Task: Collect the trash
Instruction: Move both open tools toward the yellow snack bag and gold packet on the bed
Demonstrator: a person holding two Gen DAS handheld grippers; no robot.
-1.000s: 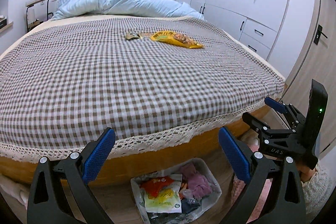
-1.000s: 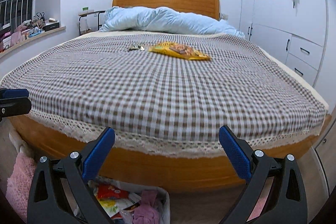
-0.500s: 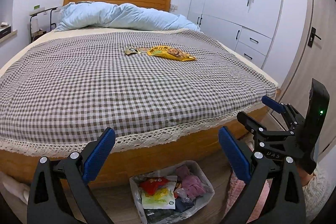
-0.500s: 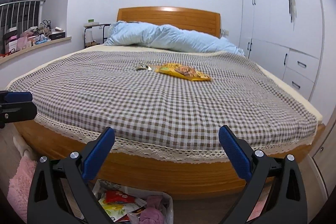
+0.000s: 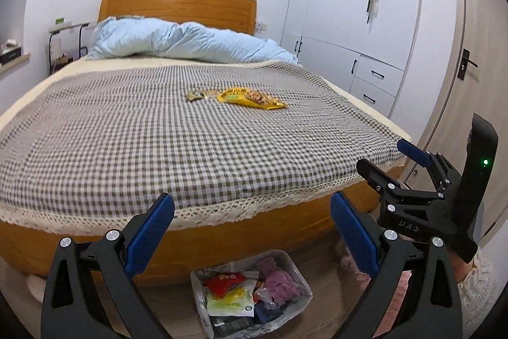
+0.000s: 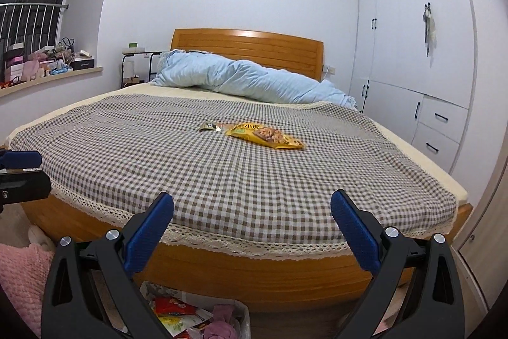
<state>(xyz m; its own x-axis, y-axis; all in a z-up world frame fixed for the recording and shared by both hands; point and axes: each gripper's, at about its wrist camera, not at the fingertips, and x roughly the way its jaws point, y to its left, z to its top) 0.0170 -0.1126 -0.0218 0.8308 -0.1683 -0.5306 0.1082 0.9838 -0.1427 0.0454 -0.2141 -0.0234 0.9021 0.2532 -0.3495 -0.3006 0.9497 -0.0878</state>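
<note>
1. Low in each wrist view, the left tongs (image 5: 252,231) and right tongs (image 6: 252,231) stand spread wide with nothing between their blue pads.
2. At the bottom centre of the left view, a trash bin (image 5: 295,262) on the floor holds wrappers and a purple cloth.
3. Above it spreads the bed (image 5: 158,148) with its checked cover.
4. Mid-frame on the cover lies a yellow snack bag (image 5: 250,97), a small wrapper (image 5: 194,94) just left of it.
5. A blue duvet (image 5: 190,42) is heaped at the headboard.
</note>
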